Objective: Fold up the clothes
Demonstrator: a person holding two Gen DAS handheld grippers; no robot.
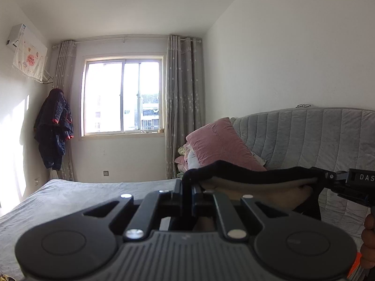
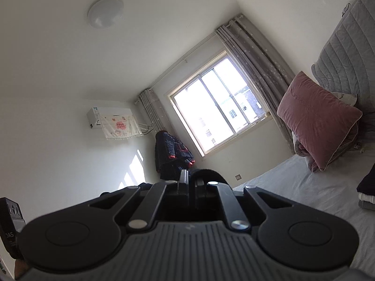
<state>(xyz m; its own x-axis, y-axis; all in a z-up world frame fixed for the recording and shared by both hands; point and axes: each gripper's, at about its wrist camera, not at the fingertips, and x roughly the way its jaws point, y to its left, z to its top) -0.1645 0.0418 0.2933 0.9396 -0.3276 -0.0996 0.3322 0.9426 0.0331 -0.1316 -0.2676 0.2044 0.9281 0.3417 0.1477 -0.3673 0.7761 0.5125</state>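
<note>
While both grippers hold it aloft over the bed (image 1: 70, 194), the black garment (image 1: 257, 175) stretches between them: left gripper (image 1: 187, 187) clamped on one edge, right gripper (image 2: 191, 182) on the other (probably tensioned to straighten it for a fold).

Black left tongs (image 1: 187, 188) and right tongs (image 2: 191, 182), ribbed grey bases, silver screws.

Bed surface (image 1: 70, 194) ahead of the left gripper (image 1: 187, 187) lies bare toward the window wall. Pink pillow (image 1: 218, 142) and grey quilted headboard (image 1: 304, 135) block the right side. A black garment (image 1: 253, 175) stretched between both grippers spans the space right of centre; folded stack (image 2: 366, 192) occupies the bed edge in the right wrist view.
</note>
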